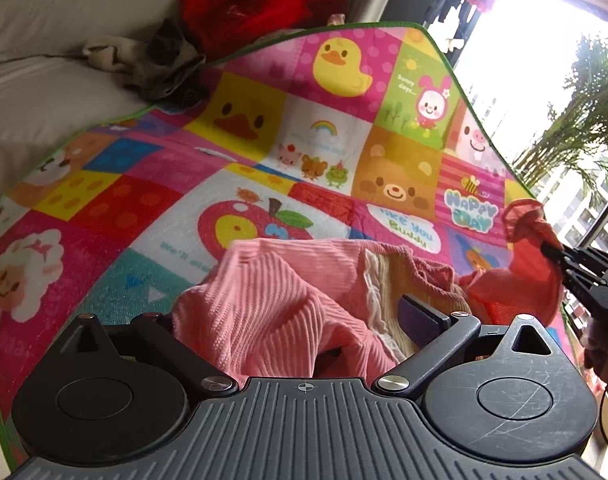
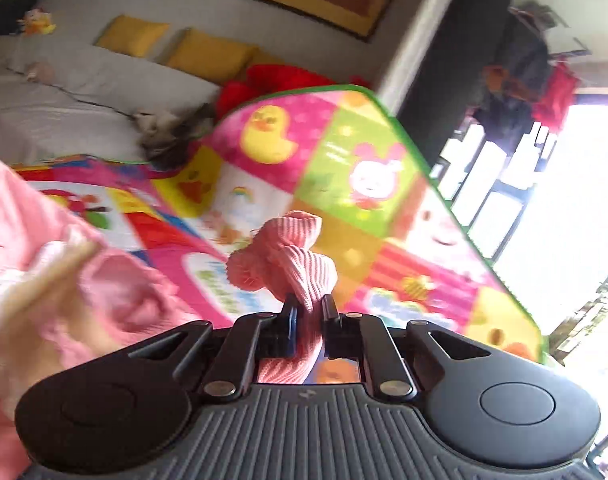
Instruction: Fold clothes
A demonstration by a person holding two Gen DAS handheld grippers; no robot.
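A pink ribbed garment is seen spread over the near part of a colourful cartoon play mat, its long axis running roughly across the left wrist view, from the middle towards the right edge. One end, a bunched sleeve or corner, is raised off the mat and points away from the right gripper, whose jaws are clenched on it; the ribbed cloth is pinched between the pads and passes back under the gripper body. In the left wrist view this same gripper is seen at the far right, with the cloth end sticking up beyond its tips.

The left gripper is spread wide and released; the garment's rumpled middle lies between and over its fingers, with only the right finger's pad visible against the yellowish inner lining. No pinch is shown there.

Beyond the mat, a grey sofa, a red heap of cloth and yellow cushions are seen
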